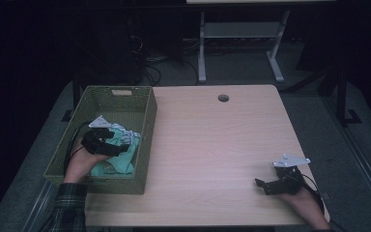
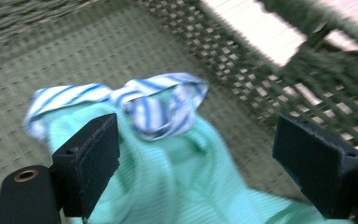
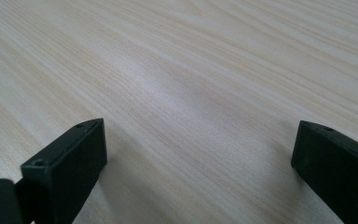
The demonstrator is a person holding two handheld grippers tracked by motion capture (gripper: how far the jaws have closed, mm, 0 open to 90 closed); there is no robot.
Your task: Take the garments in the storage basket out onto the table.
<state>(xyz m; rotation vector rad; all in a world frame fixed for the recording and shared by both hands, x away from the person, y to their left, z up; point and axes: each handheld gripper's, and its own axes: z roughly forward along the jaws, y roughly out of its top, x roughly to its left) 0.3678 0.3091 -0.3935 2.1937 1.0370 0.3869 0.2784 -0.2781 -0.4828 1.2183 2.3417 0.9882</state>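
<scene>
A mint-green garment (image 1: 121, 162) (image 2: 182, 182) with blue-and-white striped trim (image 2: 158, 105) lies bunched in the green woven basket (image 1: 147, 121) at the table's left. Inside the basket my left gripper (image 1: 121, 147) (image 2: 196, 158) hovers just over the cloth, jaws wide apart with the fabric between and below them. My right gripper (image 1: 263, 186) (image 3: 198, 163) rests low over the bare wooden table (image 3: 177, 84) near the front right corner, open with nothing between its jaws.
The basket's woven wall (image 2: 261, 79) stands close on the left gripper's right side. The light wooden tabletop (image 1: 212, 145) has a round cable hole (image 1: 223, 98) near its far edge. Desk legs and cables sit on the floor beyond.
</scene>
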